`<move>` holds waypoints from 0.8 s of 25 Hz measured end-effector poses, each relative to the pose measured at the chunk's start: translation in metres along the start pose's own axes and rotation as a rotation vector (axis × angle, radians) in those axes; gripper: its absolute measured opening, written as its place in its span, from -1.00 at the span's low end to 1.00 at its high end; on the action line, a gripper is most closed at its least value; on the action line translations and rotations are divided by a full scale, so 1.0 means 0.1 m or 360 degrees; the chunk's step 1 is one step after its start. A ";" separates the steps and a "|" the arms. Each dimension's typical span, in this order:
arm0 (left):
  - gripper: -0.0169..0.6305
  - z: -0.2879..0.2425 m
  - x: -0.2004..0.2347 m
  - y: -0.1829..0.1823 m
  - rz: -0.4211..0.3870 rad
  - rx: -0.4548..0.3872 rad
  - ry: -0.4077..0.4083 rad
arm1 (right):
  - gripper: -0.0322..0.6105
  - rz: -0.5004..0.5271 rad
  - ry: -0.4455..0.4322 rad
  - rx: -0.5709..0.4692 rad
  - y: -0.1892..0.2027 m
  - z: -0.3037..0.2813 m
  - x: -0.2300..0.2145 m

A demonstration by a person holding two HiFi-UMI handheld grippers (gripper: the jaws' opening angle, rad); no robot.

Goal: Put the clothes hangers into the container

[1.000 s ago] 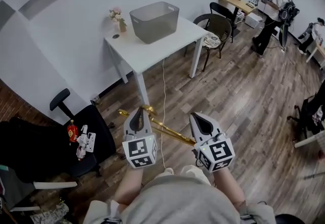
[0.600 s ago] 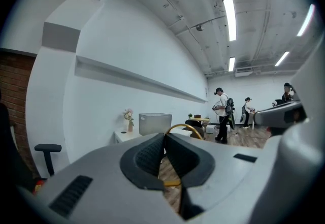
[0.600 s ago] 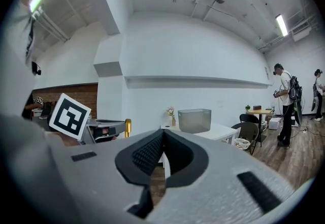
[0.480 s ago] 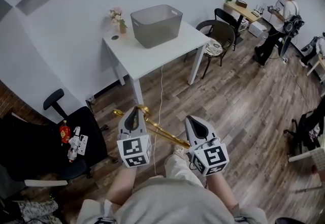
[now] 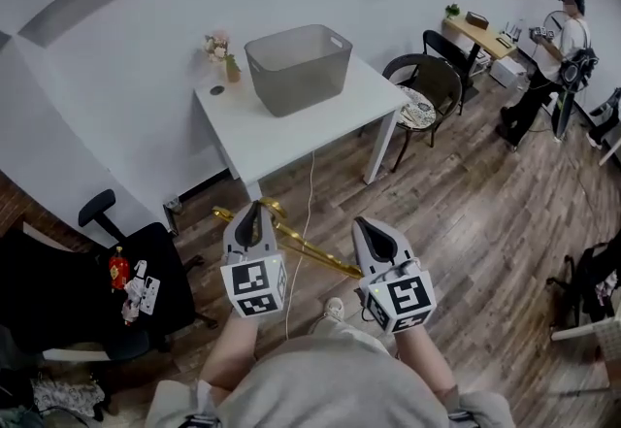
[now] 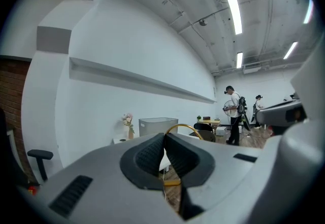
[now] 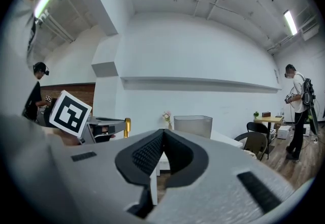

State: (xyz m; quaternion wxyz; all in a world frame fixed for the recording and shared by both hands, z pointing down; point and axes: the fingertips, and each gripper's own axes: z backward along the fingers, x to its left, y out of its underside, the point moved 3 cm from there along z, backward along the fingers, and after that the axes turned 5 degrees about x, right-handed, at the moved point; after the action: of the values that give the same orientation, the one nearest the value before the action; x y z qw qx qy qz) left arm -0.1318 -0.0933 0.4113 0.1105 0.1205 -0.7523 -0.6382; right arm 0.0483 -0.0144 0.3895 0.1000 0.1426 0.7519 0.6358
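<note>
A gold clothes hanger [image 5: 309, 249] hangs over the wooden floor, slanting from lower right to upper left. My left gripper [image 5: 255, 214] is shut on it near its hook. In the left gripper view the hook [image 6: 186, 128] arcs just above the closed left gripper [image 6: 164, 141], and a gold bar shows below it. My right gripper [image 5: 375, 228] is shut, with the hanger's right end passing beside its body; the right gripper view shows this gripper [image 7: 163, 136] holding nothing. The grey container [image 5: 298, 67] stands on the white table [image 5: 262, 125] ahead; the container [image 6: 158, 127] shows far off in the left gripper view.
A small flower vase [image 5: 220, 52] stands at the table's back left and a white cable [image 5: 310, 183] hangs from its front edge. A brown chair [image 5: 424, 91] is right of the table. A black office chair [image 5: 146, 261] stands at the left. A person [image 5: 553, 57] stands far right.
The table and container have come a little nearer and lower in the head view. Both grippers keep the same pose, the left still shut on the hanger.
</note>
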 end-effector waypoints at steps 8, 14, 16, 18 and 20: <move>-0.90 -0.66 -0.25 -0.20 0.0014 -0.0020 -0.0082 | -0.90 0.0020 -0.0084 0.0013 -0.11 -0.35 -0.68; -0.90 -1.09 -0.43 -0.29 0.0009 -0.0031 -0.0134 | -0.90 0.0017 -0.0149 0.0003 -0.09 -0.59 -1.08; -0.90 -1.22 -0.48 -0.31 0.0010 -0.0031 -0.0146 | -0.90 0.0014 -0.0173 0.0025 -0.07 -0.66 -1.19; -0.90 -1.34 -0.53 -0.32 0.0009 -0.0033 -0.0156 | -0.90 0.0020 -0.0188 0.0036 -0.07 -0.74 -1.28; -0.90 -1.46 -0.56 -0.35 0.0002 -0.0035 -0.0162 | -0.90 0.0025 -0.0192 0.0054 -0.07 -0.80 -1.36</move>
State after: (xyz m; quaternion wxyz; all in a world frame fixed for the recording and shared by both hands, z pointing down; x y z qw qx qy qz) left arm -0.0307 -0.2170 0.3997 0.0738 0.0861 -0.7500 -0.6517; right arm 0.1488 -0.1361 0.3917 0.1377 0.1881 0.7542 0.6139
